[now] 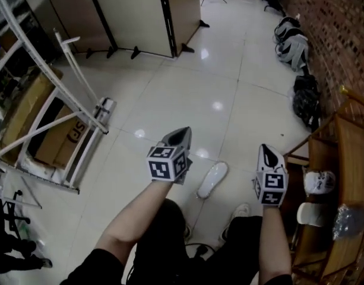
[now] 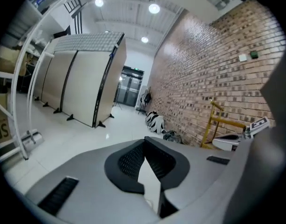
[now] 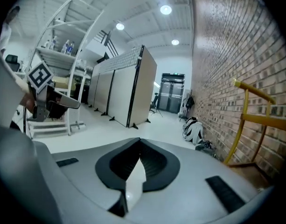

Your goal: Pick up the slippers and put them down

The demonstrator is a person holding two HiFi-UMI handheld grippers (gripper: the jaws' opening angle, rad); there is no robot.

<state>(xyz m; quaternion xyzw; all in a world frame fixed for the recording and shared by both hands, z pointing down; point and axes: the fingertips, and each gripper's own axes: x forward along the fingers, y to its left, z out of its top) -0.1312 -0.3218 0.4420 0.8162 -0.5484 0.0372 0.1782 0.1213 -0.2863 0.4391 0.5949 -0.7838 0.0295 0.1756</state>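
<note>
Head view: a white slipper (image 1: 212, 179) lies on the floor (image 1: 229, 88), apart from both grippers, at 5 o'clock of the left gripper (image 1: 179, 136) and 8 o'clock of the right gripper (image 1: 269, 156). Left fingers (image 2: 128, 162) and right fingers (image 3: 119, 164) are pressed together, holding nothing.

the white rack (image 1: 88, 157) and wooden shelf (image 1: 351, 153) run off the picture's edges.

Lab or workshop hall. Glossy white tile floor (image 1: 217, 70). Bare brick wall (image 1: 342, 34) at 2 o'clock, bags (image 1: 291, 46) lying along its foot. Row of folding partition screens (image 1: 140, 10) at 11 o'clock. White metal rack (image 1: 86, 114) with cardboard boxes (image 1: 54, 144) at 9 o'clock. Round ceiling lights (image 2: 154, 8) overhead.
</note>
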